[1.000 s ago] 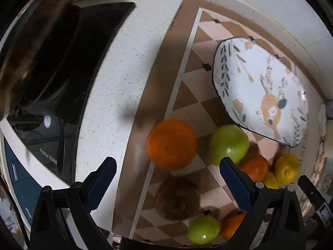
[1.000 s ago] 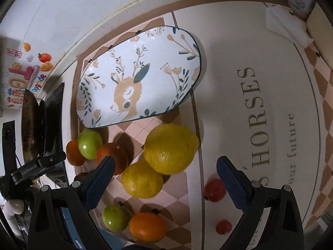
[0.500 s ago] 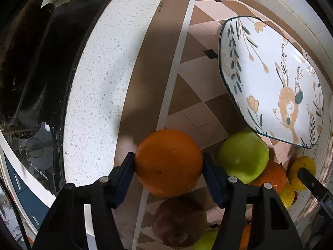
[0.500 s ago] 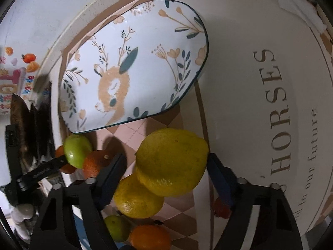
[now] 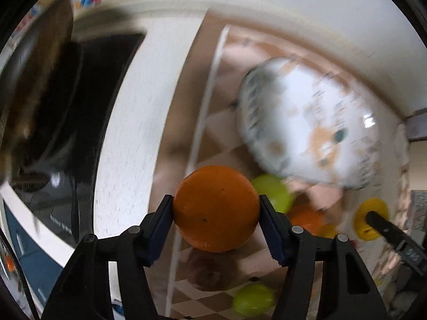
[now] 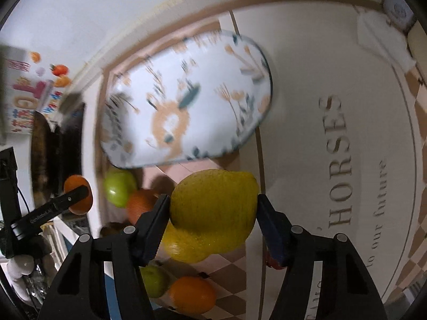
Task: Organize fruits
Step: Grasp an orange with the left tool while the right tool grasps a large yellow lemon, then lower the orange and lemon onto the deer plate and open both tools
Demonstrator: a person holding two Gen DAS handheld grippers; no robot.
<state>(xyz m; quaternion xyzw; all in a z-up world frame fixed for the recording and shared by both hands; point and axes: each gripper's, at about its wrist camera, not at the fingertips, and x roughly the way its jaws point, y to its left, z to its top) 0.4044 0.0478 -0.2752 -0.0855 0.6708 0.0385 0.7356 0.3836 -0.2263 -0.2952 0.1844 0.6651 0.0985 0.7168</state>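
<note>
**A:** Biggest thing first: that oval white ceramic plate with the deer and leaf print point(image 6: 186, 98). It lies ahead of both grippers, above the fingertips in each wrist view, and nothing is on it yet.

**B:** And the large bumpy yellow lemon point(image 6: 213, 210)?

**A:** The right gripper point(image 6: 213, 213) is clamped on it, one blue pad on each flank, and the lemon looks to be off the checked mat point(image 6: 229, 274). The left gripper point(image 5: 216, 210) squeezes the round smooth orange point(image 5: 216, 208) the same way, just short of the plate's near rim.

**B:** What is left behind?

**A:** Below and beside the fingers: a second yellow citrus point(image 6: 178, 248), a green apple point(image 6: 118, 186), another orange point(image 6: 192, 294), a smaller green fruit point(image 6: 154, 280) and a brownish round fruit point(image 5: 208, 272). The views are blurred, so I cannot tell more.

**B:** How should they finish this?

**A:** I'd carry each fruit over the plate's middle, lower until it rests, then loosen the jaws slowly. Round fruit rolls, so set them apart from the rim, and keep the two grippers from crossing.
</note>
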